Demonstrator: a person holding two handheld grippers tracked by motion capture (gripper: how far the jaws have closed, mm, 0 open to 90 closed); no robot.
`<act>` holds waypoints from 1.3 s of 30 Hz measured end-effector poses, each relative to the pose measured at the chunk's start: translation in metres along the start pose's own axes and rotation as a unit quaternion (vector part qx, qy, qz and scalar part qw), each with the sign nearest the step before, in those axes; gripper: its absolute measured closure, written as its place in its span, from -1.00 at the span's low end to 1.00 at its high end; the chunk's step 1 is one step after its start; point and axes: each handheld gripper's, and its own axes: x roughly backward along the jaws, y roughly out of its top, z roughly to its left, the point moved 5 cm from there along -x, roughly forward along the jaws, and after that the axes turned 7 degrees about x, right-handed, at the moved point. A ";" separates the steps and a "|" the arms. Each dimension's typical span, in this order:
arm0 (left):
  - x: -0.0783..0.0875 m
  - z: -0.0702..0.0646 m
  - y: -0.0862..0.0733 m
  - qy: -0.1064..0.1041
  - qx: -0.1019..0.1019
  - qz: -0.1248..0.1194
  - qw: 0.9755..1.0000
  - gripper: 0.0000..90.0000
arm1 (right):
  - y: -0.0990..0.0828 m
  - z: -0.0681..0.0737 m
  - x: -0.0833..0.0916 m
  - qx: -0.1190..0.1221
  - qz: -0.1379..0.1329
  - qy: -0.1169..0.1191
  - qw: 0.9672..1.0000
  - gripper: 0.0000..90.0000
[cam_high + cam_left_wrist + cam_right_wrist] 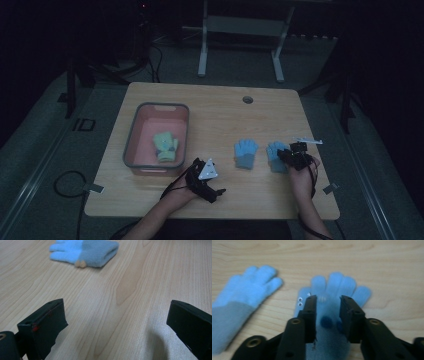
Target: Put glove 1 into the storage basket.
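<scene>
A: Right gripper [328, 305] low over the right blue glove [337, 290] on the table [220, 110], jaws part open astride it, not yet pinching.
B: Risk: catches only fuzz, glove slips. Left gripper [117, 322] open, idle; bin [134, 145] far left.

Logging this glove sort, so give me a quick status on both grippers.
Left gripper open, idle over bare table. Right gripper part open above right blue glove, not gripping. Nothing blocking.
</scene>
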 end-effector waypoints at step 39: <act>0.000 0.000 0.000 -0.005 0.004 0.000 1.000 -0.94 | -0.009 -0.022 -0.015 0.231 0.028 0.157 0.960 0.28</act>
